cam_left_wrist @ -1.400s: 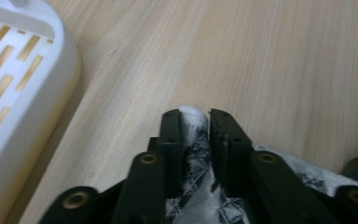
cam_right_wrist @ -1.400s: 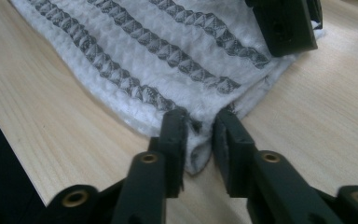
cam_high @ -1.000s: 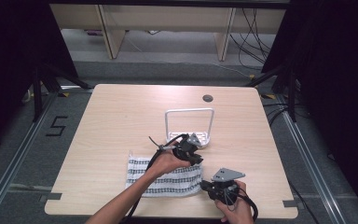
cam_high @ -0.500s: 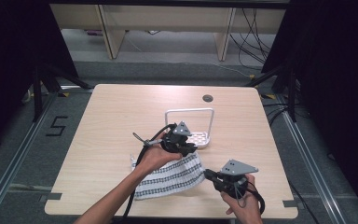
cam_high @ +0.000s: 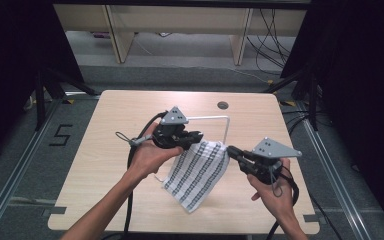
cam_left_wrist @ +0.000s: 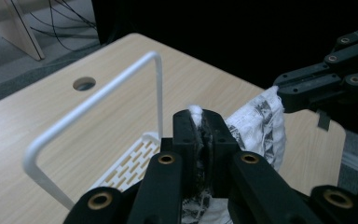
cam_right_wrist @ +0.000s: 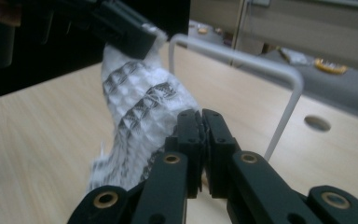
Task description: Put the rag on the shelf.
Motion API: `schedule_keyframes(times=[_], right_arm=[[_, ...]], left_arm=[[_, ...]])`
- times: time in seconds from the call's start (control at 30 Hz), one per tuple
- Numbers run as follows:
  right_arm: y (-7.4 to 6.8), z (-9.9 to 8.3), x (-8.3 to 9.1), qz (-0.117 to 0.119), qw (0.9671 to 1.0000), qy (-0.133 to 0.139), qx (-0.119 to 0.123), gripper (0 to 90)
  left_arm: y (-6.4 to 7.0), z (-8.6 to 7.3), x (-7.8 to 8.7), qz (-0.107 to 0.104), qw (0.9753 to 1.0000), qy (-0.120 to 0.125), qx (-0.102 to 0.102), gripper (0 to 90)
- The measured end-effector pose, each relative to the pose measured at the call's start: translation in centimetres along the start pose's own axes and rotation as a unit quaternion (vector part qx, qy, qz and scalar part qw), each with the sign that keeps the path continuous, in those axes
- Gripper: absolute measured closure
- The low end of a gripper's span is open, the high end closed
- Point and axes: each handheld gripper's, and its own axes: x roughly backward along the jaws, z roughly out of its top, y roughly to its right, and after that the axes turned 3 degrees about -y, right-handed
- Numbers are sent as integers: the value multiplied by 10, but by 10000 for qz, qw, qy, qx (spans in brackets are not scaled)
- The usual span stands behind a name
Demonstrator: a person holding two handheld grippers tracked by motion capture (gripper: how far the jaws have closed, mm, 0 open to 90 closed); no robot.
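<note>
A white cloth with dark stripes (cam_high: 197,170) hangs over the wooden table (cam_high: 105,165), stretched between the two grippers by its top edge. My left gripper (cam_high: 196,136) is shut on the cloth's upper left corner; a tuft of cloth (cam_left_wrist: 196,110) pokes out between its closed jaws. My right gripper (cam_high: 231,150) is shut on the upper right corner, where the cloth (cam_right_wrist: 140,102) bunches against its jaws. The cloth's lower end trails down to the table. In the left gripper view the right gripper (cam_left_wrist: 307,86) holds the far corner of the cloth (cam_left_wrist: 261,123).
A white wire rack (cam_high: 215,118) with a slotted base (cam_left_wrist: 130,161) stands just behind the cloth, its arch (cam_right_wrist: 242,60) close to both grippers. A round cable hole (cam_high: 223,105) lies at the table's back. Floor rails run along both sides.
Both grippers have risen and moved apart, lifting the cloth off the table. It lay flat a second ago; now it hangs spread between them in front of the rack.
</note>
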Motion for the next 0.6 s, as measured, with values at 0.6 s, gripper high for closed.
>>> schedule_keyframes(times=[0.6], right_arm=[[19, 67, -5, -35, 9988, 484, 13, 876]], left_arm=[[-19, 32, 25, 50, 9972, 590, 448, 849]])
